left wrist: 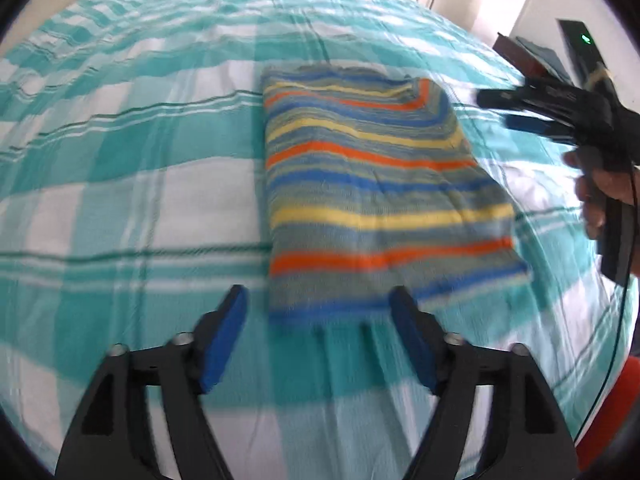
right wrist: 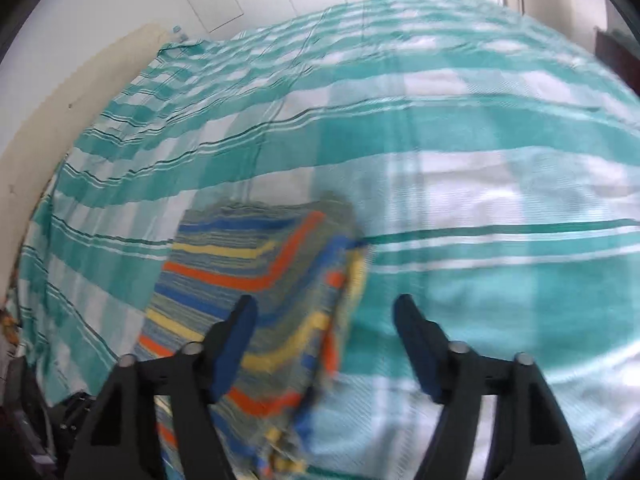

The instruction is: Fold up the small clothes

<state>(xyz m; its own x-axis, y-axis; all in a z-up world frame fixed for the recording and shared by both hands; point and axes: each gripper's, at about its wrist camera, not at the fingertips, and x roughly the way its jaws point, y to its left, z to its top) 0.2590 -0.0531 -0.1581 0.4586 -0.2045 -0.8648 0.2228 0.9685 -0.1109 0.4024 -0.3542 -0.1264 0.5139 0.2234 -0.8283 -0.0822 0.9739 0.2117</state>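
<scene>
A striped shirt (left wrist: 376, 184), folded into a neat rectangle, lies on a bed (left wrist: 120, 168) covered in teal and white checks. In the left wrist view it fills the centre of the frame, its long axis running away from the camera, its near short edge just ahead of the left tongs (left wrist: 320, 312). These are spread wide and hold nothing. The right tongs (right wrist: 326, 320), also wide open and empty, hover over the shirt's right edge. Stripes are orange, yellow, blue and grey.
</scene>
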